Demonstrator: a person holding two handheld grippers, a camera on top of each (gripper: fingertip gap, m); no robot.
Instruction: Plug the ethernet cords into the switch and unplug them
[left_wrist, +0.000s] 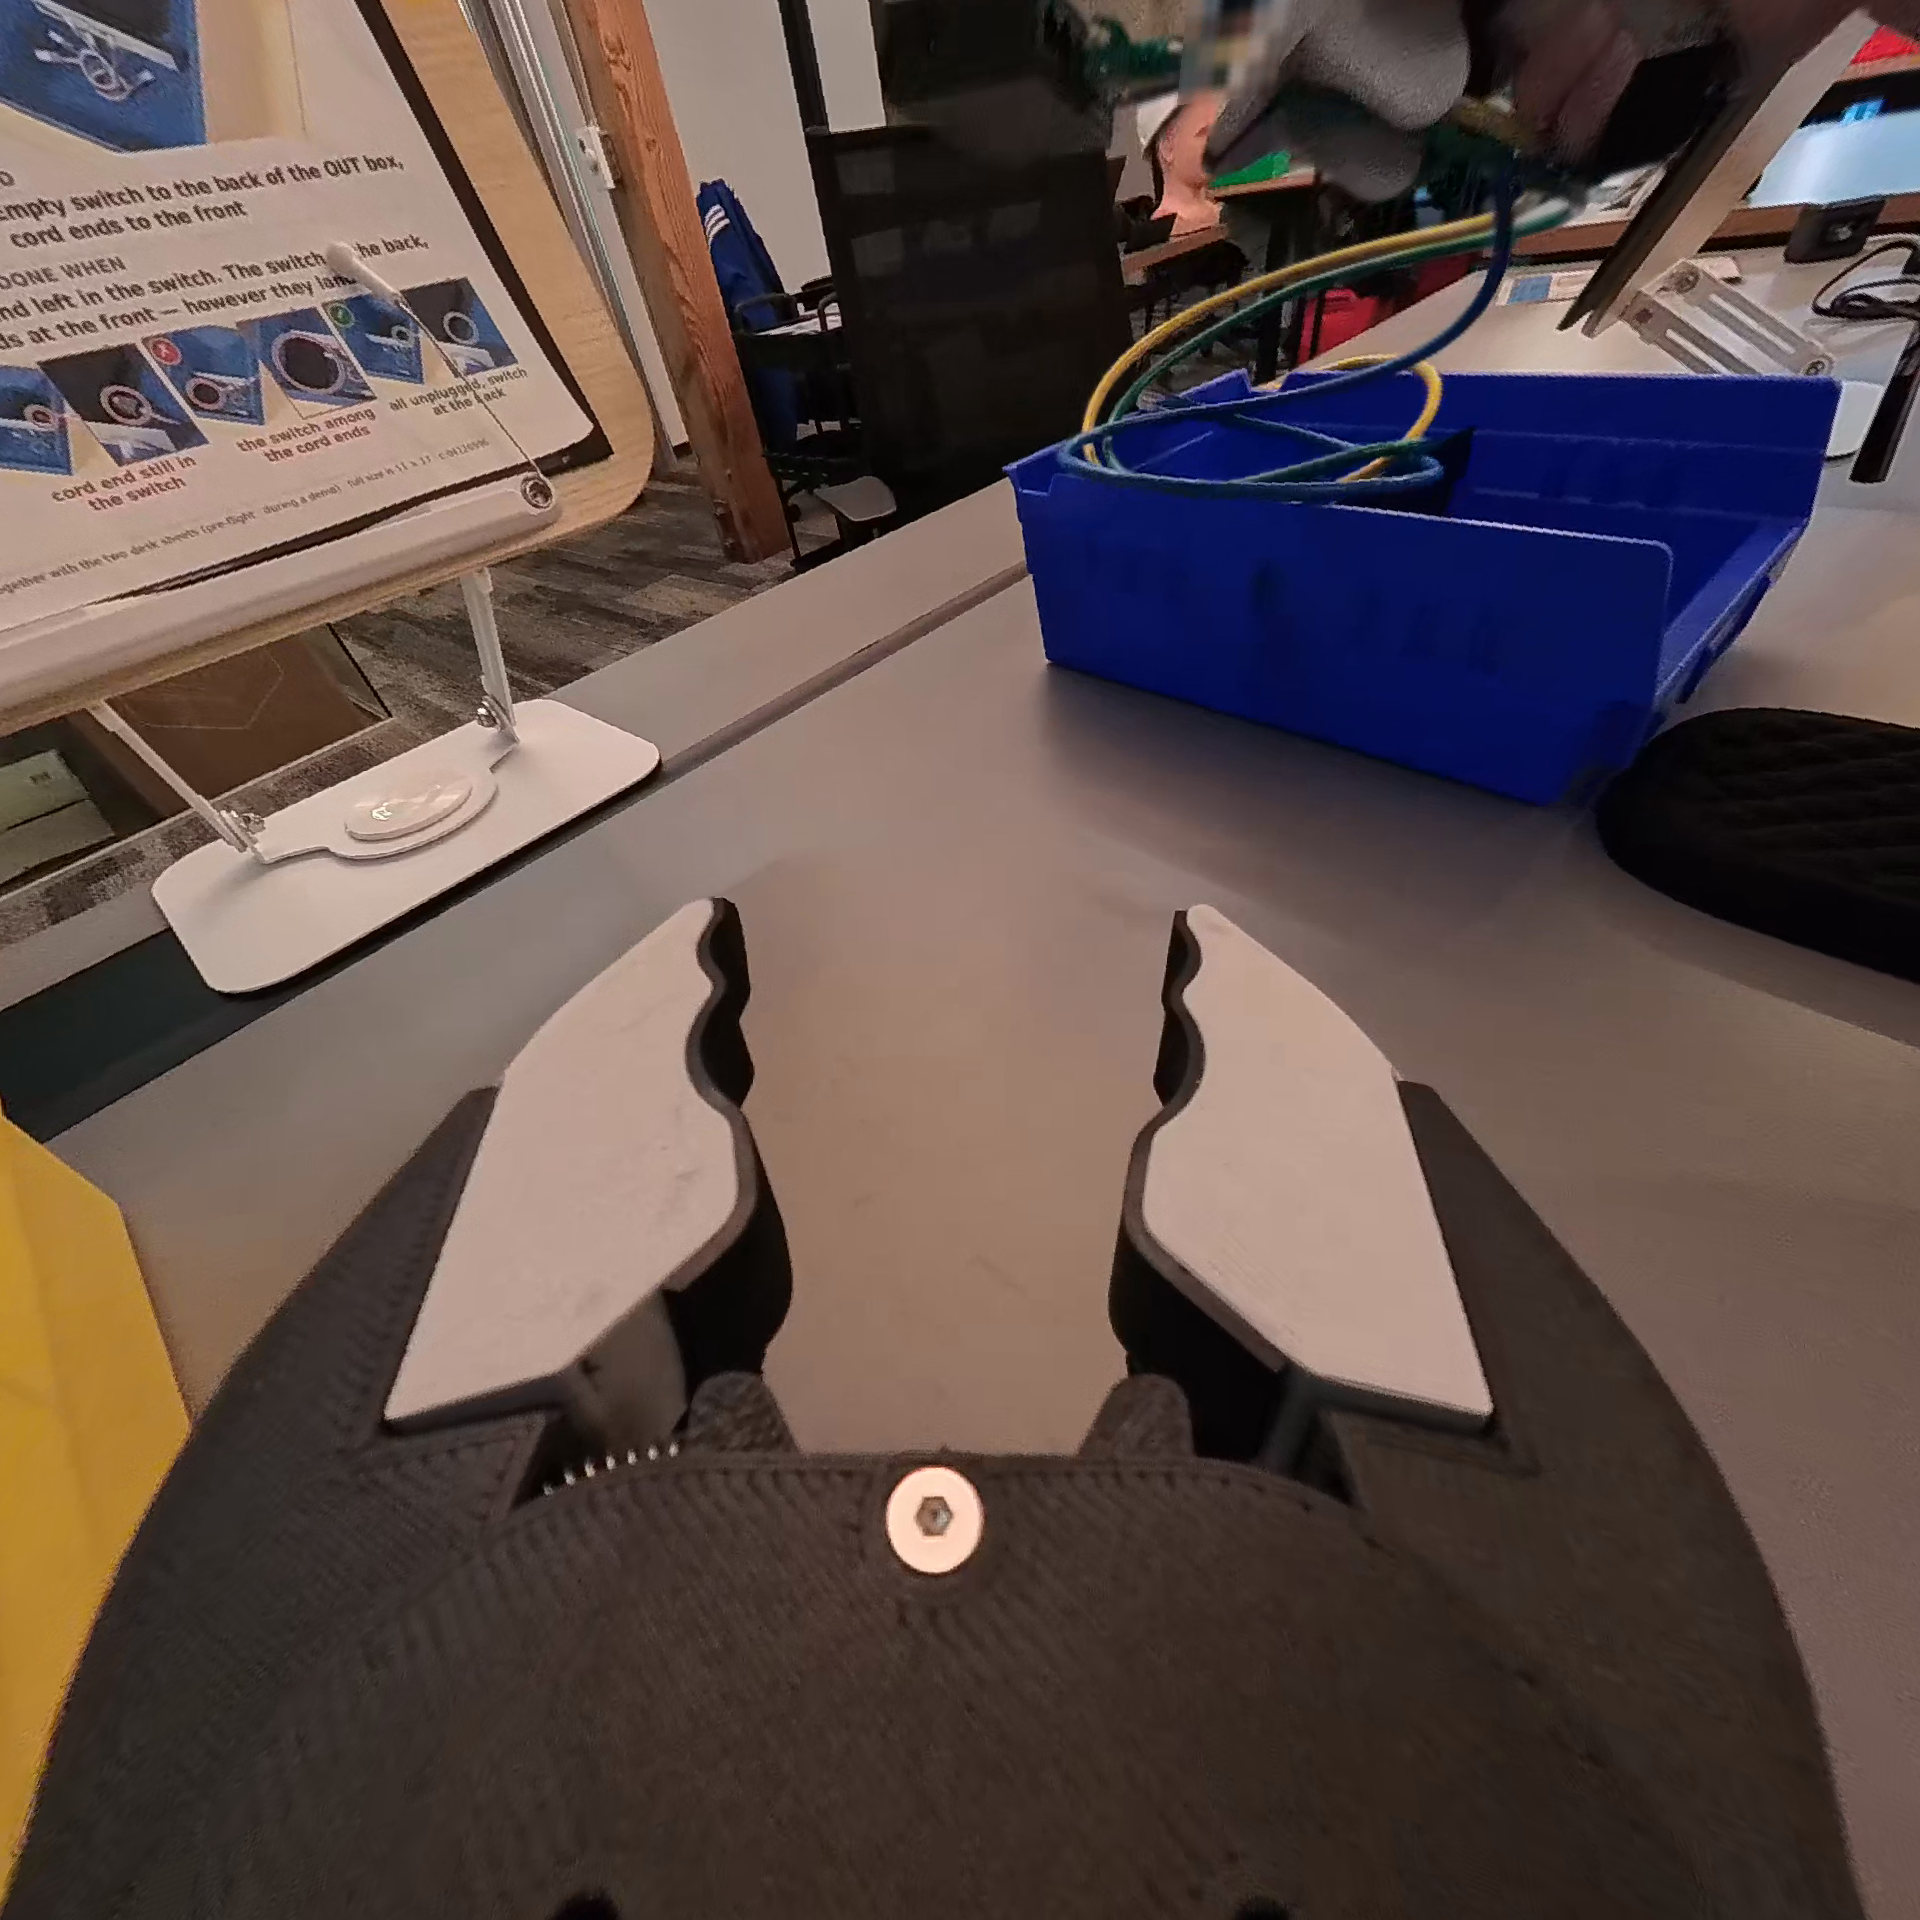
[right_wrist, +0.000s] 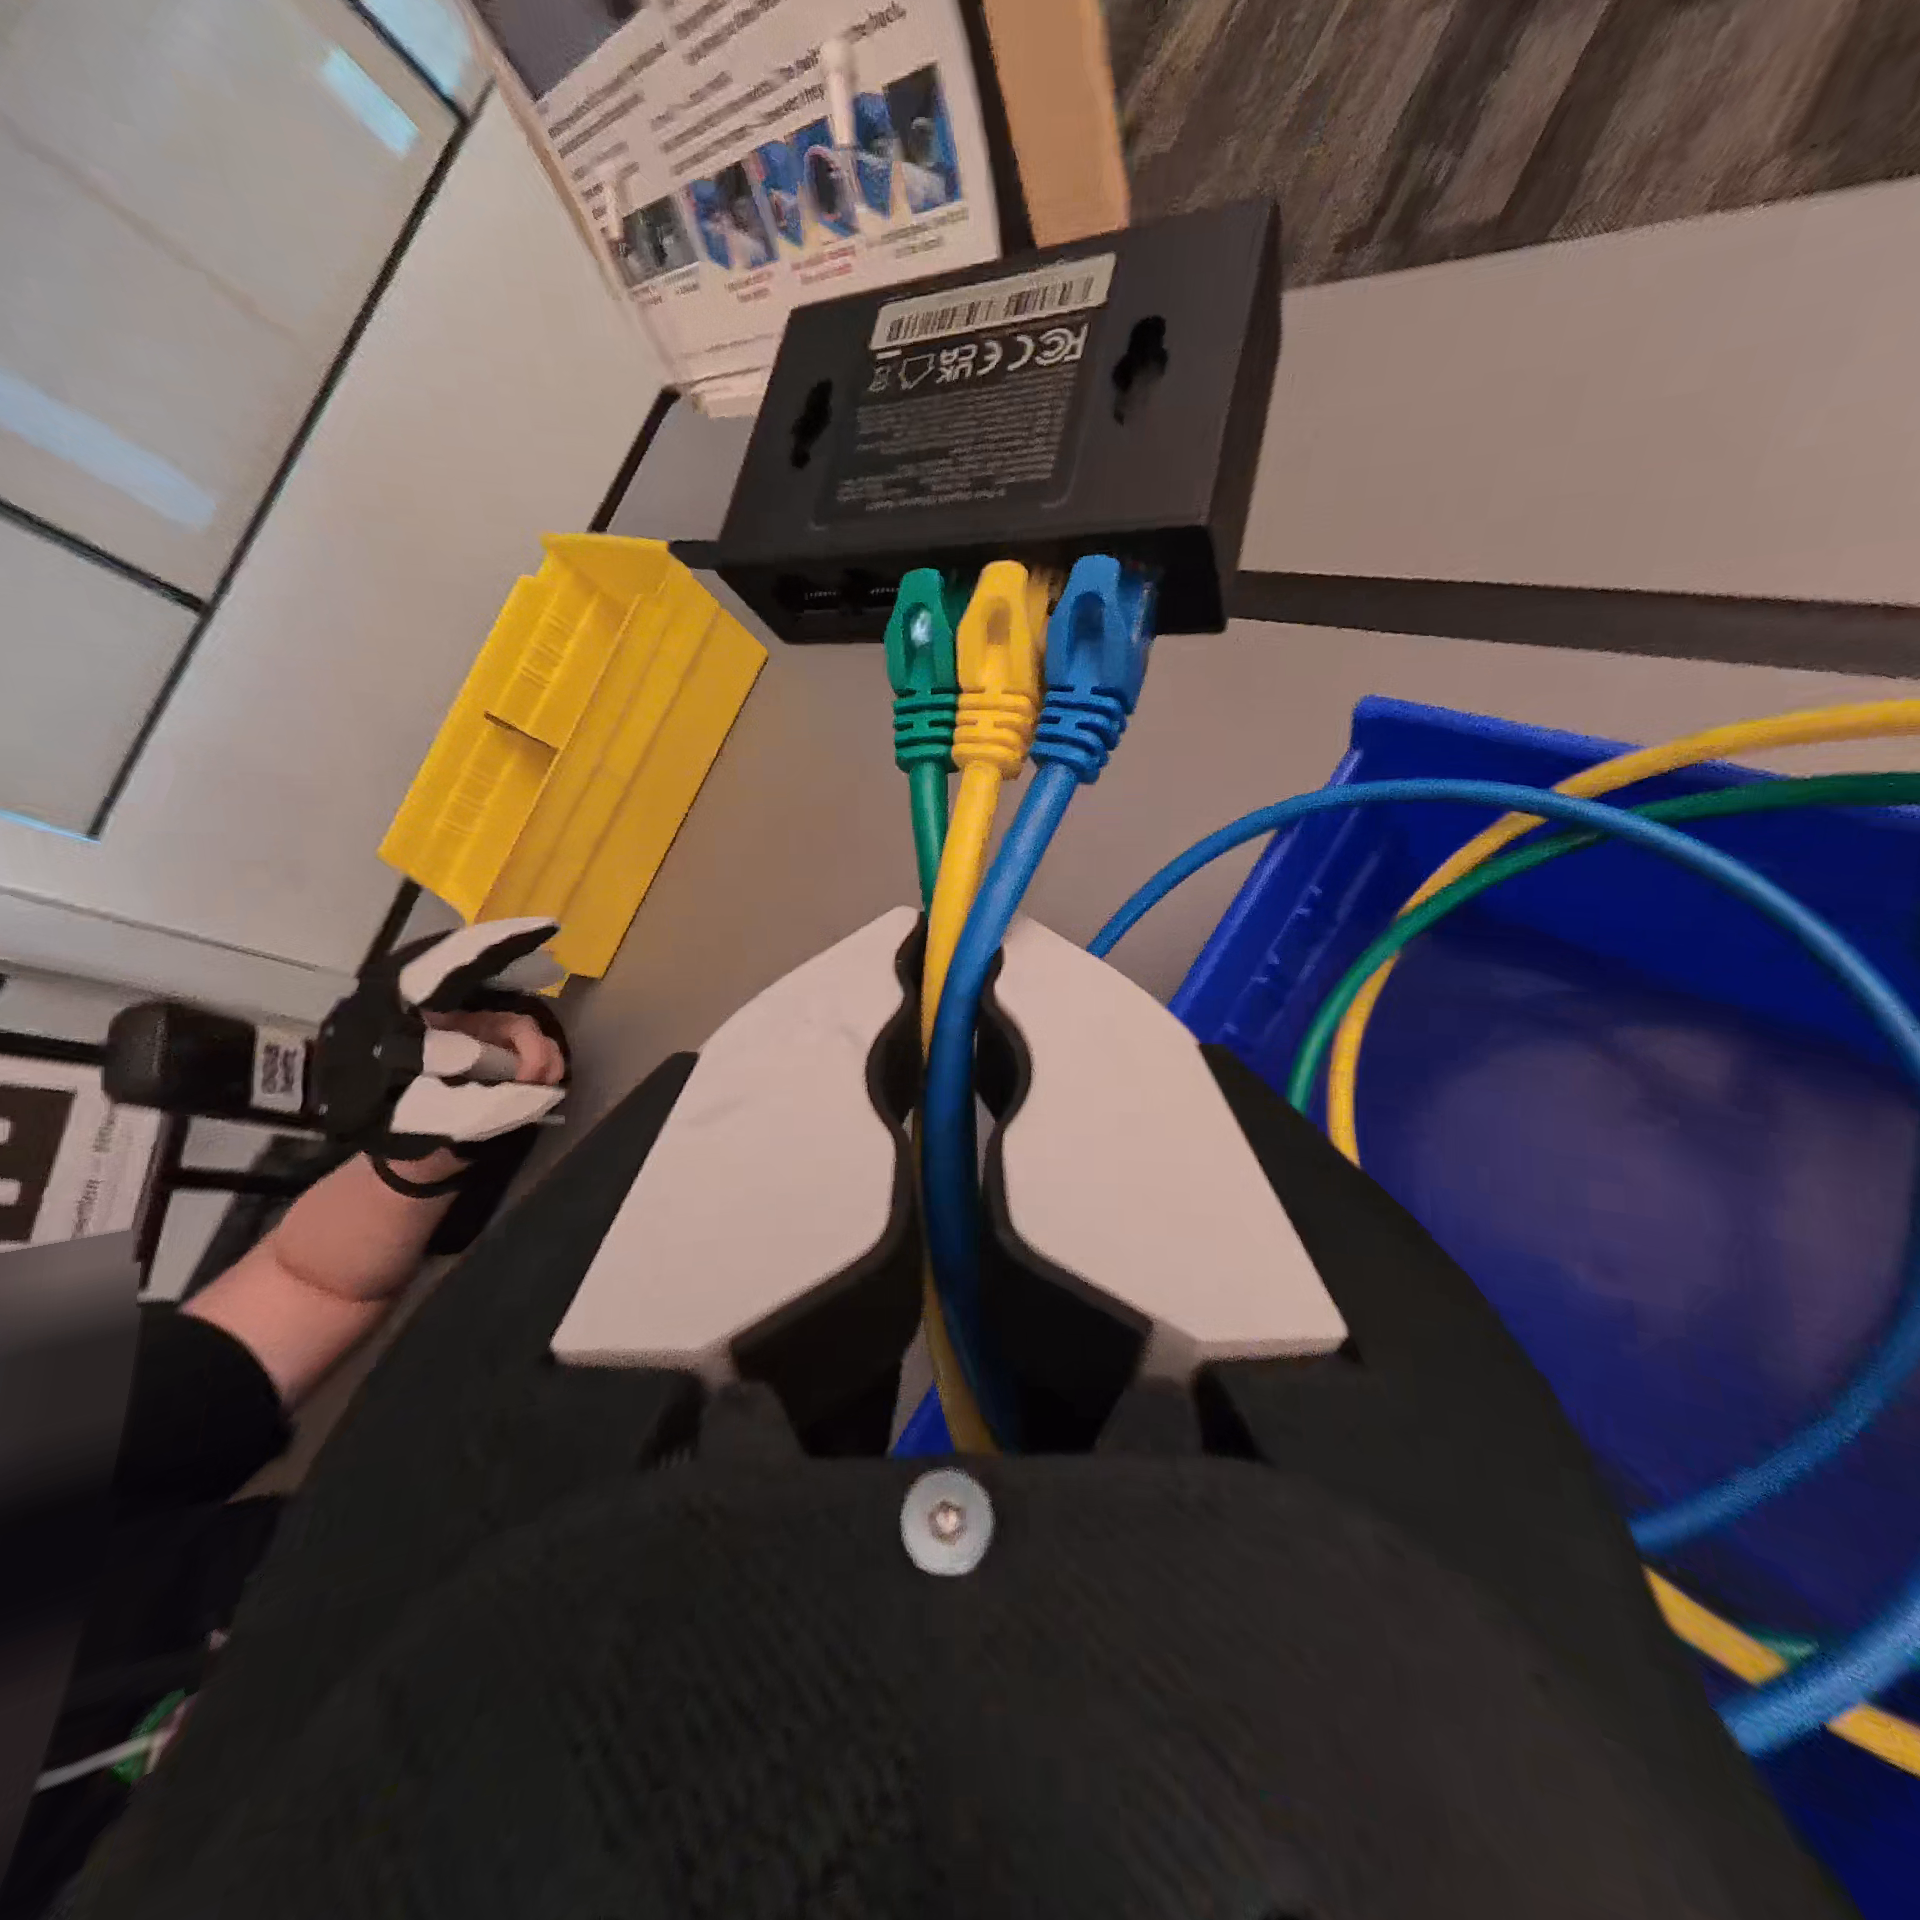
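In the right wrist view my right gripper (right_wrist: 961, 925) is shut on a bundle of ethernet cords, with the yellow cord (right_wrist: 961, 862) and blue cord (right_wrist: 1023, 831) between its fingers and the green cord (right_wrist: 925, 821) beside them. The black switch (right_wrist: 997, 416) hangs in the air just past the fingertips, underside facing the camera. Green, yellow and blue plugs sit in its ports; two ports on the left are empty. My left gripper (left_wrist: 953, 920) is open and empty, low over the grey table (left_wrist: 935, 790). It also shows far left in the right wrist view (right_wrist: 488, 1029).
A blue bin (left_wrist: 1351, 592) stands ahead to the right with cord loops (left_wrist: 1278, 301) rising out of it; it also shows in the right wrist view (right_wrist: 1662, 1143). A yellow bin (right_wrist: 571, 748) lies below the switch. An instruction sign on a white stand (left_wrist: 395, 831) is at left. A black pad (left_wrist: 1787, 831) lies at right. Some 30 cm of space lies between my two pairs of fingers.
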